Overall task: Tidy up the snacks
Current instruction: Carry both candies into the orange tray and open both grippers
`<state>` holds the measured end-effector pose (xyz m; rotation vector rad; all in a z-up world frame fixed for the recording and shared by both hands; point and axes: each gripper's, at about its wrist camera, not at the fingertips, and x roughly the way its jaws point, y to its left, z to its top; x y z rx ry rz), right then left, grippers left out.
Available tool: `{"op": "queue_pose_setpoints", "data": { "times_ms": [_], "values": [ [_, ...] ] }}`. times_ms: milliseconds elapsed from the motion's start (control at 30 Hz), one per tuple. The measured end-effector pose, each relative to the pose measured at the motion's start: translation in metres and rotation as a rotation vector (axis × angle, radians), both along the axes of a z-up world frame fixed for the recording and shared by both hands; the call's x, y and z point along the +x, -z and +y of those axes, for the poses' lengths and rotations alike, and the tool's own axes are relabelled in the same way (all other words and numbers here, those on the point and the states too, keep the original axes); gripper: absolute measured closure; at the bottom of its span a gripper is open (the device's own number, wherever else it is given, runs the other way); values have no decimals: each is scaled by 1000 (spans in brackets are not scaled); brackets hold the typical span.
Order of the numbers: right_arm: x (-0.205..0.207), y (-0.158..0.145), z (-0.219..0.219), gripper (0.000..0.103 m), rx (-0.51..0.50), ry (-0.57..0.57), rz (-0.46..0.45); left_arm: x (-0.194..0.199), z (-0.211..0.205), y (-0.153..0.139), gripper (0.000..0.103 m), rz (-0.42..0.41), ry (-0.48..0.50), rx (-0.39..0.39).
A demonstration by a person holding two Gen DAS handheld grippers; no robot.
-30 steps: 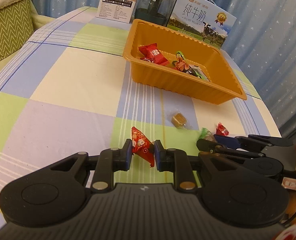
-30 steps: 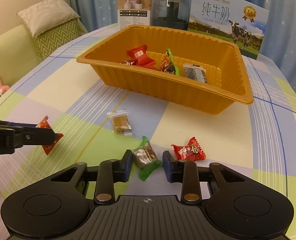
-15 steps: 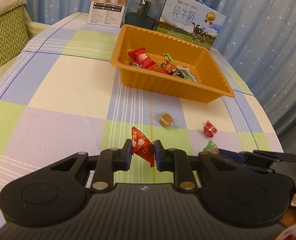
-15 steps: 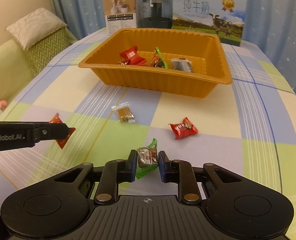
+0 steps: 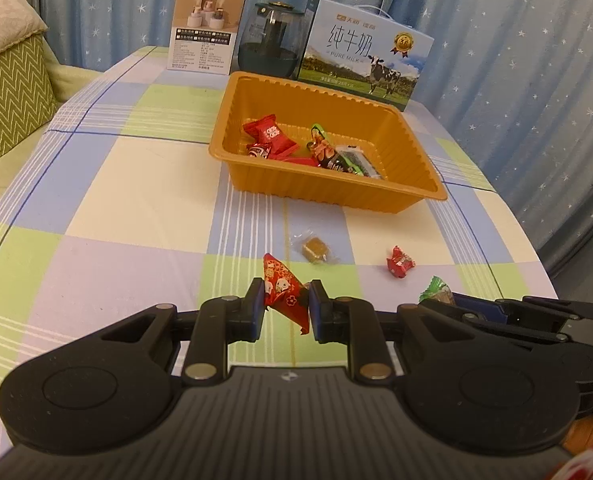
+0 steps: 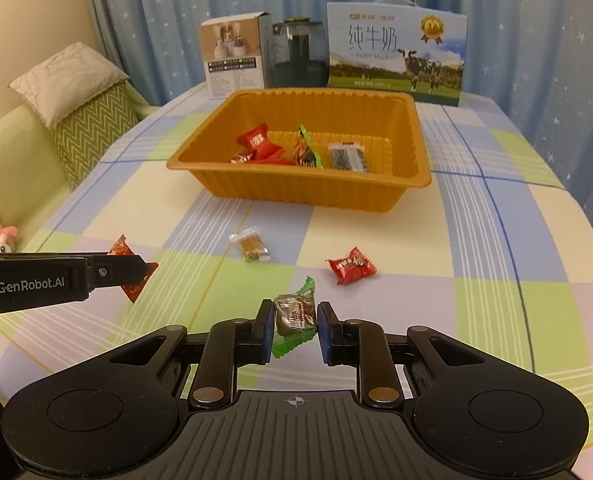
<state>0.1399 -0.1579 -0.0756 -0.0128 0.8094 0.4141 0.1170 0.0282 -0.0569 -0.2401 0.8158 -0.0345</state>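
My left gripper (image 5: 284, 306) is shut on a red patterned snack packet (image 5: 284, 294) and holds it above the table; it also shows in the right wrist view (image 6: 130, 268). My right gripper (image 6: 295, 326) is shut on a green-and-brown wrapped candy (image 6: 294, 314), lifted off the cloth; that candy shows in the left wrist view (image 5: 436, 290). The orange tray (image 6: 420, 152) stands ahead and holds several snacks. A clear-wrapped brown candy (image 6: 251, 245) and a red wrapped candy (image 6: 351, 266) lie on the table between the grippers and the tray.
Behind the tray stand a white product box (image 6: 234, 56), a dark glass jar (image 6: 298, 54) and a milk carton box (image 6: 396, 52). A sofa with a green zigzag cushion (image 6: 92, 128) is on the left. A starry blue curtain hangs behind.
Both grippers have risen and drawn back from the tray, each carrying its snack. The right gripper closed on the green-and-brown candy and lifted it off the table.
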Motion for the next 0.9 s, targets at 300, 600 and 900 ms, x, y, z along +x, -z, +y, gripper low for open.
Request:
{"op": "queue_pose_setpoints", "data": {
  "times_ms": [300, 600, 900],
  "values": [
    [1, -13, -4, 80, 8, 13, -8, 2, -3, -12, 83, -15, 19, 6],
    [34, -36, -7, 80, -15, 35, -28, 31, -4, -29, 83, -42, 60, 8],
    [70, -55, -4, 80, -17, 24, -65, 68, -5, -46, 83, -75, 92, 20]
  ]
}}
